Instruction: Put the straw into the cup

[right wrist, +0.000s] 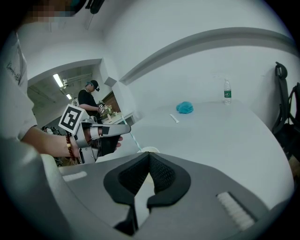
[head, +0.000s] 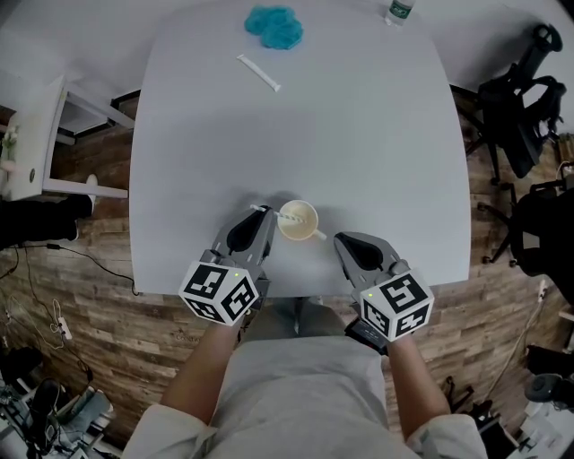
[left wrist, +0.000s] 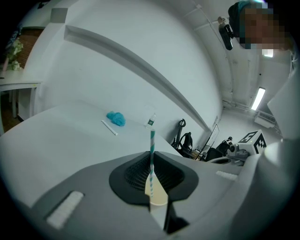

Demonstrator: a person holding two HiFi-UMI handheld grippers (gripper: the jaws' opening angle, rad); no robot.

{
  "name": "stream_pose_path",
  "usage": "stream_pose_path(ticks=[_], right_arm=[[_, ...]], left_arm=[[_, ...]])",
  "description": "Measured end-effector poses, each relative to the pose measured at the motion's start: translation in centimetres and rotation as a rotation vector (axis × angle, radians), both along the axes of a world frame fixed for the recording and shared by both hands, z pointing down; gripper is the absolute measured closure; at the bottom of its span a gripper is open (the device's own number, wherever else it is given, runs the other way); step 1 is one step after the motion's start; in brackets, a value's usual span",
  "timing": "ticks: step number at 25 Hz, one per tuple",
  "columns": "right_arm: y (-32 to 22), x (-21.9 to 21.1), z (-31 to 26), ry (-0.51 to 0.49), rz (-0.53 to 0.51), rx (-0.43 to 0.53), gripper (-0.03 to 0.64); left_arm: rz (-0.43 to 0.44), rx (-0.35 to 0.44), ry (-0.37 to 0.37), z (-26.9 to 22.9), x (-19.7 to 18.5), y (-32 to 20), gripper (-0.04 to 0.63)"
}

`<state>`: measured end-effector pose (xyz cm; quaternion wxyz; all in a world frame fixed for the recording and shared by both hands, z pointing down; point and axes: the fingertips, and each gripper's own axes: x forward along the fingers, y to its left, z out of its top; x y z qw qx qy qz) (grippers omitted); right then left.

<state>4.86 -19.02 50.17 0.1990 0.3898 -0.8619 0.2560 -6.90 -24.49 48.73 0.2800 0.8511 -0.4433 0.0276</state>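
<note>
**Two grippers at the cup, one holding the straw over its mouth**

Both grippers sit at the near edge of the white surface point(head: 359, 134), one on each side of a small paper cup point(head: 308, 225). The left gripper point(head: 259, 215) has its fingers pressed together on a teal-and-white striped straw point(head: 273, 213). In the left gripper view the straw stands pinched between the dark ribbed pads, its upper part rising above them and the cup's tan wall showing just behind. From the head view the straw slants from the fingertips across the rim, and its free end lies over the cup's open mouth. Whether that end reaches the bottom cannot be told. Nothing else shows inside the cup.

The right gripper point(head: 342, 238) rests just beside the cup on the other side. Its fingers are drawn together at the tips with nothing between them, and the cup's rim is visible beyond them in the right gripper view.

Farther across the surface, well apart from the cup, lies a second straw in a white wrapper point(head: 258, 73). Near it, toward the far edge, sits a crumpled blue cloth point(head: 274, 27). A clear bottle with a green label point(head: 399, 11) stands upright at the far edge. Black office chairs point(head: 520, 108) stand on the wood floor to the right.
</note>
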Motion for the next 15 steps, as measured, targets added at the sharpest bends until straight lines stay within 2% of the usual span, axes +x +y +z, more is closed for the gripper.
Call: stream_pose_path(ticks=[15], right_arm=[[0.3,0.4,0.4,0.002,0.012,-0.004,0.611]], left_arm=[[-0.001,-0.034,0.006,2.0,0.8,-0.2,0.552]])
